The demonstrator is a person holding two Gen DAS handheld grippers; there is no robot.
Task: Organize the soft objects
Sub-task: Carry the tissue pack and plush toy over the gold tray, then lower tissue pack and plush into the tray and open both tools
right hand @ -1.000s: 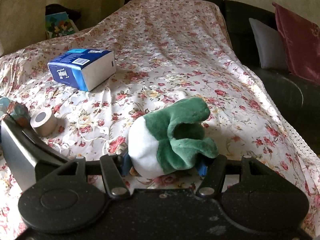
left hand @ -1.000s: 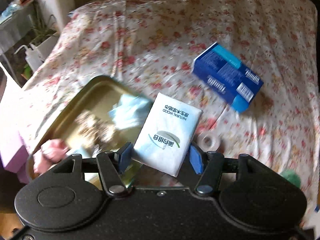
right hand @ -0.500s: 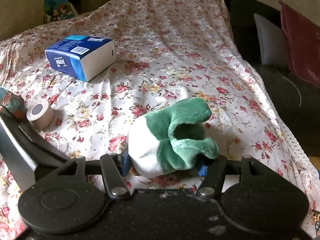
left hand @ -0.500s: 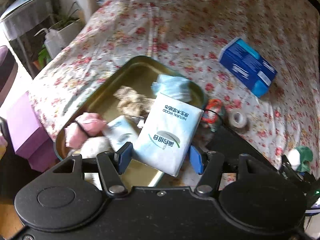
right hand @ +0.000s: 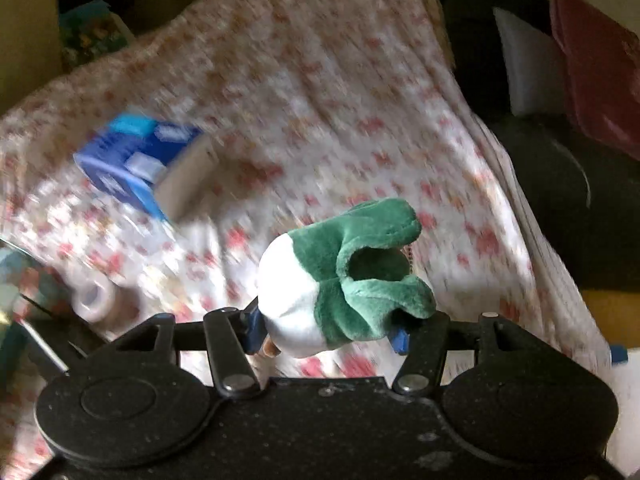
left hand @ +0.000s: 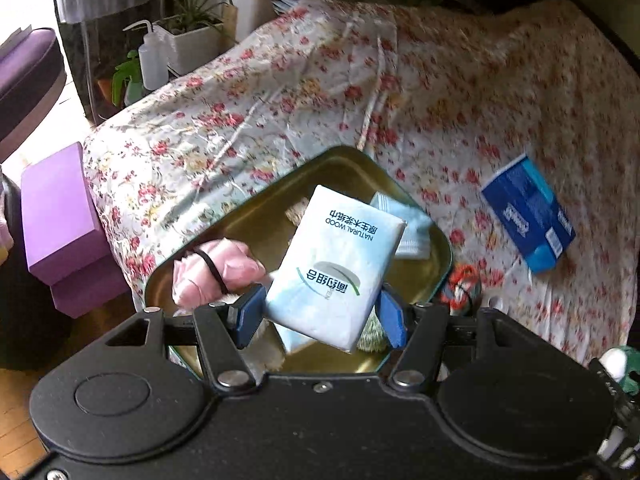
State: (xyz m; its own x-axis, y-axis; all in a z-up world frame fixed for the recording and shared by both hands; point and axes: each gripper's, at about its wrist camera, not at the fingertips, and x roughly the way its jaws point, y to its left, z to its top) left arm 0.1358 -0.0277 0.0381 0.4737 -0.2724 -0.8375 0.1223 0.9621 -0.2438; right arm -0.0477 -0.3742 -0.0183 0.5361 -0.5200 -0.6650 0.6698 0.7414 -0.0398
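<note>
My left gripper is shut on a white tissue pack with green print, held above a gold metal tray on the flowered bed. The tray holds a pink cloth bundle, a light blue folded cloth and other soft pieces. My right gripper is shut on a green and white plush toy, held above the bedspread; this view is blurred by motion.
A blue tissue box lies on the bedspread, also in the right wrist view. A tape roll and an orange-green cord bundle lie near the tray. Purple blocks and plants stand left of the bed.
My left gripper has lifted and pulled back with the tissue pack, bringing the whole tray into view. My right gripper has lifted the plush off the bedspread and is moving.
</note>
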